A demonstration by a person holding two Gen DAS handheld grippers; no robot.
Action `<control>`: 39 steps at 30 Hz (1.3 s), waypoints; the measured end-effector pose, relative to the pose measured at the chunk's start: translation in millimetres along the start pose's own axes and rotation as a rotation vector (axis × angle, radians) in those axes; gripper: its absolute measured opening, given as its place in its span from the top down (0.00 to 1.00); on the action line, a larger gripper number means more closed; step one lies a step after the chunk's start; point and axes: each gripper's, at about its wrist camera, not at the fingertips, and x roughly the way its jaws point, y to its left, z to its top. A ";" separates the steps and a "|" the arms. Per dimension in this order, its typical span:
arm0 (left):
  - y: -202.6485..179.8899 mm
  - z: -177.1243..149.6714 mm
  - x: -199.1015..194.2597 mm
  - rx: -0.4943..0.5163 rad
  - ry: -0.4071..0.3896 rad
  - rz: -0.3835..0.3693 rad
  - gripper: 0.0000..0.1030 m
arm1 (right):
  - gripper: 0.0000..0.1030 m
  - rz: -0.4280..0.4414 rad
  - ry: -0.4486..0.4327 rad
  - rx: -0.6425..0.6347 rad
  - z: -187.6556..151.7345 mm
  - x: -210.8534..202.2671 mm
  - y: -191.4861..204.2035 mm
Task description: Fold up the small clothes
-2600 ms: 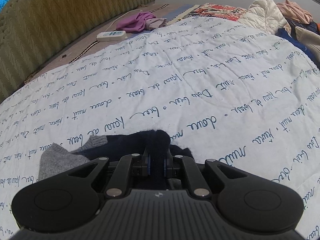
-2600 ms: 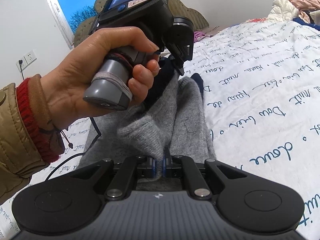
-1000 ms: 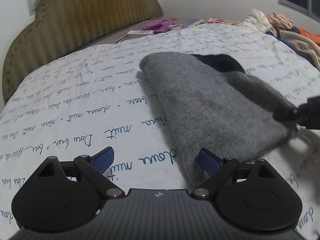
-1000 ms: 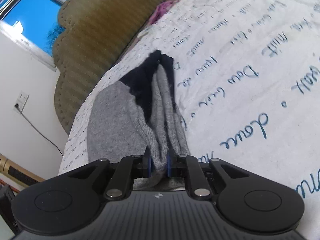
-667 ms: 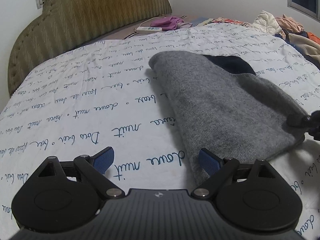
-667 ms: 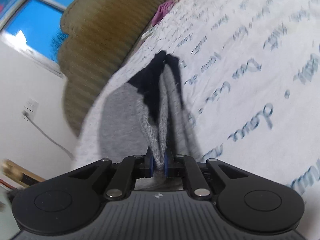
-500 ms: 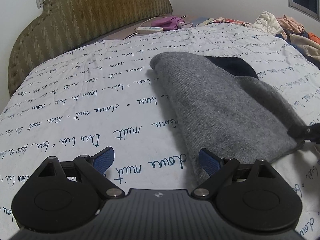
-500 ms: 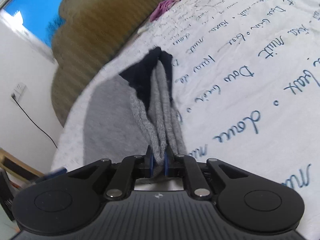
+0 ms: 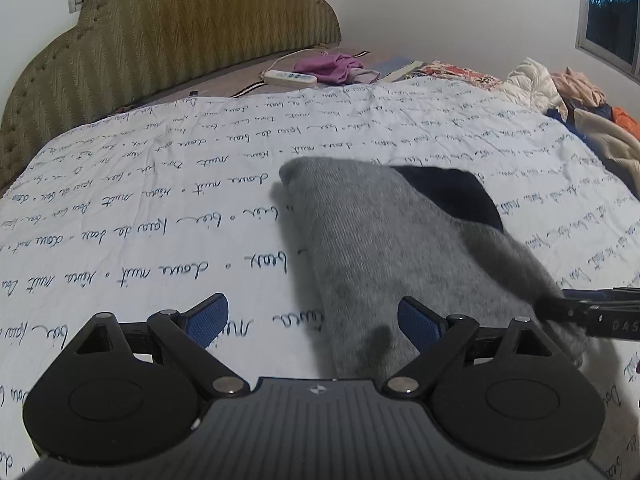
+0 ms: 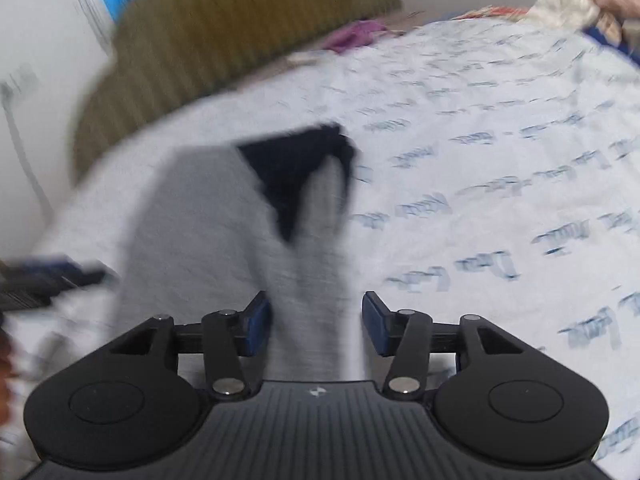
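With the grey garment [image 9: 384, 264] lying folded over on the bed [image 9: 160, 208] between both tools, I judge this fold done: my left tool [image 9: 312, 316] and right tool [image 10: 316, 320] are spread wide, gripping nothing, with only tidying left.

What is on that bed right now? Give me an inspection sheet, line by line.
Surface: white quilt printed with script.
Job's things: folded grey garment with a dark navy patch, lying on the quilt.
Clutter: clothes pile at far right; purple cloth near the headboard.
Grippers: left gripper open, holding nothing; right gripper open, garment between its fingers.
Cables: white power strip with cord.
Surroundings: olive headboard, white walls, windows.
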 end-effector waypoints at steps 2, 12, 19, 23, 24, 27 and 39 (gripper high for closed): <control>4.5 7.0 6.6 -0.016 0.000 -0.005 0.09 | 0.52 0.026 -0.030 0.037 6.7 -2.8 -9.2; 51.9 60.3 91.3 -0.304 0.099 -0.266 0.08 | 0.25 0.153 0.007 0.120 85.7 71.8 -35.8; 74.7 70.2 168.7 -0.552 0.211 -0.507 0.13 | 0.24 0.366 0.087 0.228 107.2 134.5 -55.2; 70.7 66.9 189.4 -0.583 0.222 -0.522 0.42 | 0.53 0.359 0.099 0.151 115.2 153.6 -35.4; 69.8 66.4 188.2 -0.570 0.213 -0.516 0.50 | 0.67 0.355 0.105 0.139 116.5 155.5 -32.9; 63.8 67.1 171.3 -0.503 0.158 -0.482 0.58 | 0.76 0.393 0.100 0.155 117.7 155.4 -33.3; 36.0 47.2 -40.6 -0.186 -0.249 -0.369 0.65 | 0.78 0.495 -0.179 -0.036 110.1 2.5 27.2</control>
